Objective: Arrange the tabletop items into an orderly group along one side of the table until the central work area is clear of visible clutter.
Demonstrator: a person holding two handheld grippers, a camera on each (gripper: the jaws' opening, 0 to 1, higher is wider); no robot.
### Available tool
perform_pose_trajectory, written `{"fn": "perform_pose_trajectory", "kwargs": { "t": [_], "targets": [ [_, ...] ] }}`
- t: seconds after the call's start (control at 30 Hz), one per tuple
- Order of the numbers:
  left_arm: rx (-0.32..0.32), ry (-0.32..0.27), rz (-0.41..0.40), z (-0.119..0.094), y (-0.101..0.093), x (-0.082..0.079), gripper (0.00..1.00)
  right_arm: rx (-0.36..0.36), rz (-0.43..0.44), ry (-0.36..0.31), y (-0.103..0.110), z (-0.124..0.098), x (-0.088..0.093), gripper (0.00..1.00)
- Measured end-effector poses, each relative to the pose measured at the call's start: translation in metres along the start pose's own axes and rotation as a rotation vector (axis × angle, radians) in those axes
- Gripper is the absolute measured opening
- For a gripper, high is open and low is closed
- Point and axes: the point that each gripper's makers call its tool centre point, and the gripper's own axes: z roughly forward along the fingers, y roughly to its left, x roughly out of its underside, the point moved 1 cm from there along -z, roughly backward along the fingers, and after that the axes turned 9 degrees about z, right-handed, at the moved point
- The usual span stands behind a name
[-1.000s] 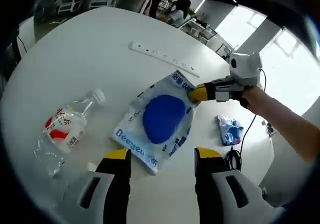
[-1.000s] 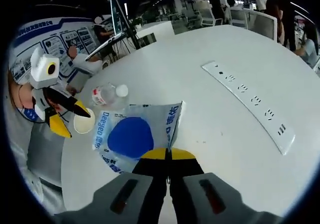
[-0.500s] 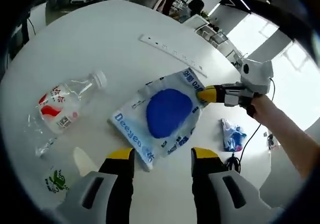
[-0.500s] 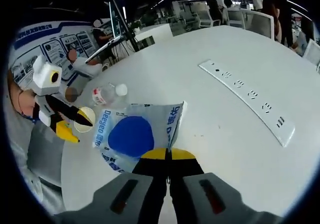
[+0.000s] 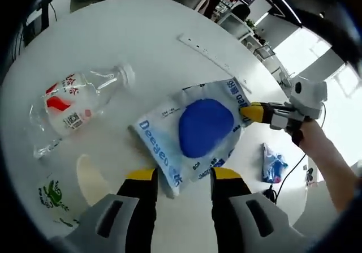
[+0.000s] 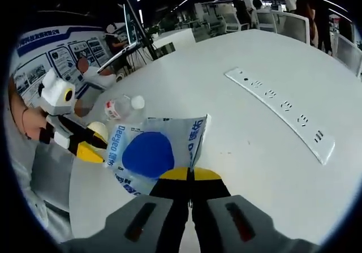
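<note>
In the left gripper view, going from the left: a printed paper cup lies on its side at the near edge of the white desk. Above it a clear plastic water bottle with a red-and-white label lies flat, cap pointing toward the middle of the desk. The left claw rises from the bottom with its yellow-tipped jaws spread, the near edge of the blue-and-white plastic bag lying between them – whether they touch it I cannot tell. The bag rests flat in the central area, a round blue patch at its middle. Beyond it a white power strip lies along the far part of the desk. The right claw comes in from the right, held by a hand, its yellow tips pressed together on the bag's far corner. Further right, near the desk edge, sits a small crumpled blue-and-white packet, with a dark cable beside it.

In the right gripper view, the left claw appears at the left, just beside the bag, with the cup behind it and the bottle a little further on. The right claw is at bottom centre, jaws closed on the bag's edge – the power strip lies well apart to the right.
</note>
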Motion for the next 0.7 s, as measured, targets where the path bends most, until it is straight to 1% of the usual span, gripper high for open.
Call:
{"fn": "perform_pose_trajectory", "kwargs": {
  "t": [0.07, 0.13, 0.2, 0.27, 0.3, 0.37, 0.43, 0.53, 0.7],
  "targets": [
    [-0.002, -0.001, -0.028, 0.002, 0.001, 0.000, 0.34, -0.001, 0.000, -0.002, 0.000, 0.000, 0.000, 0.00],
    [-0.014, 0.001, -0.018, 0.005, 0.003, 0.001, 0.32, -0.003, 0.000, -0.003, 0.000, 0.000, 0.000, 0.00],
    [-0.032, -0.005, -0.041, 0.006, 0.006, 0.000, 0.28, -0.003, 0.002, 0.000, -0.001, 0.001, 0.001, 0.00],
    [-0.040, 0.000, -0.025, 0.008, 0.007, 0.001, 0.22, -0.002, 0.004, 0.000, -0.002, 0.001, 0.001, 0.00],
    [-0.061, 0.005, -0.035, 0.009, 0.009, 0.002, 0.18, -0.002, 0.005, 0.000, -0.002, 0.001, 0.002, 0.00],
    [-0.070, 0.005, -0.027, 0.009, 0.011, 0.002, 0.15, -0.001, 0.007, -0.001, -0.003, 0.000, 0.002, 0.00],
    [-0.076, 0.003, -0.036, 0.009, 0.012, 0.002, 0.11, -0.001, 0.008, 0.000, -0.003, 0.000, 0.002, 0.00],
    [-0.085, 0.010, -0.018, 0.009, 0.013, 0.004, 0.03, 0.003, 0.010, 0.001, -0.004, 0.000, 0.003, 0.00],
    [-0.084, -0.002, -0.018, 0.009, 0.013, 0.002, 0.01, 0.003, 0.018, -0.007, -0.002, -0.004, 0.003, 0.00]
  ]
}}
